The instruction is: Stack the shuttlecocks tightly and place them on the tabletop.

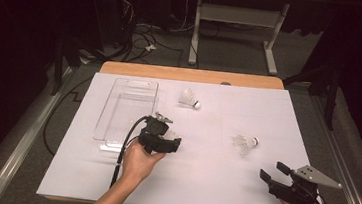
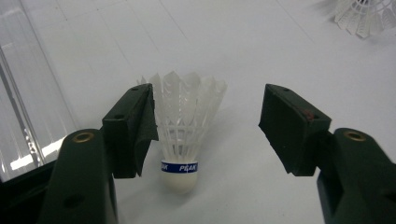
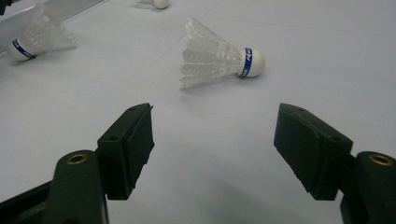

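The left gripper (image 2: 208, 126) stands spread around a shuttlecock (image 2: 184, 126) lying on the white surface (image 2: 261, 51), cork toward the camera, feathers away, beside the clear tray (image 2: 28, 93), with open room rightward.

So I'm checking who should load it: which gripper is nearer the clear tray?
Left. The left gripper sits just beside the tray, near its front right corner. The right gripper is far across the table.
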A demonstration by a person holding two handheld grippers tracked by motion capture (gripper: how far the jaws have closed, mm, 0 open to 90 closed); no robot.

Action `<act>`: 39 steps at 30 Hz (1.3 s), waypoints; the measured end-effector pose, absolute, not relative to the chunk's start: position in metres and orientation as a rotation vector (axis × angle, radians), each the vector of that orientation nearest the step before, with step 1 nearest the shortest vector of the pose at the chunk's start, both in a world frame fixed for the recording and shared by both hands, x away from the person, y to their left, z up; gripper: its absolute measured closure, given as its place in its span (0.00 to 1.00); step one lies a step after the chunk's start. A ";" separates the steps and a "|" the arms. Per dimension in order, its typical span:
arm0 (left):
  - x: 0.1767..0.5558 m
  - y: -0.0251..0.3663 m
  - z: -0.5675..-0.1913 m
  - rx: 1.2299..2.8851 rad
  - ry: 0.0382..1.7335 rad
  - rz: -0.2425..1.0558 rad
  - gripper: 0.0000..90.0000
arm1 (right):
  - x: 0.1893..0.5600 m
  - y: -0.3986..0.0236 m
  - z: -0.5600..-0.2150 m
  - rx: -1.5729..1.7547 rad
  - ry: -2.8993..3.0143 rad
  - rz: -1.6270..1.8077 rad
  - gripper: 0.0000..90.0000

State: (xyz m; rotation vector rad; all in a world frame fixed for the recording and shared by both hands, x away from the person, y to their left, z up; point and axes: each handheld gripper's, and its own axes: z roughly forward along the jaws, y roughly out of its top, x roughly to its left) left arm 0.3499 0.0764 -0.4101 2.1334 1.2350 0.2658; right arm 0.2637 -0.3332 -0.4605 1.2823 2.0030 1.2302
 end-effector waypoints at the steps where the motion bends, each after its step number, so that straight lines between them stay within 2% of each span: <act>1: 0.351 0.076 -0.409 2.131 1.237 0.266 0.41 | 0.264 -0.333 -0.460 1.283 2.003 1.230 0.32; 16: 0.373 0.066 -0.402 2.141 1.297 0.272 0.41 | 0.264 -0.334 -0.461 1.290 2.002 1.229 0.32; 30: 0.389 0.061 -0.412 2.155 1.397 0.258 0.39 | 0.264 -0.334 -0.461 1.288 1.999 1.235 0.32; 39: 0.393 0.058 -0.418 2.173 1.435 0.265 0.41 | 0.263 -0.335 -0.461 1.291 1.996 1.235 0.32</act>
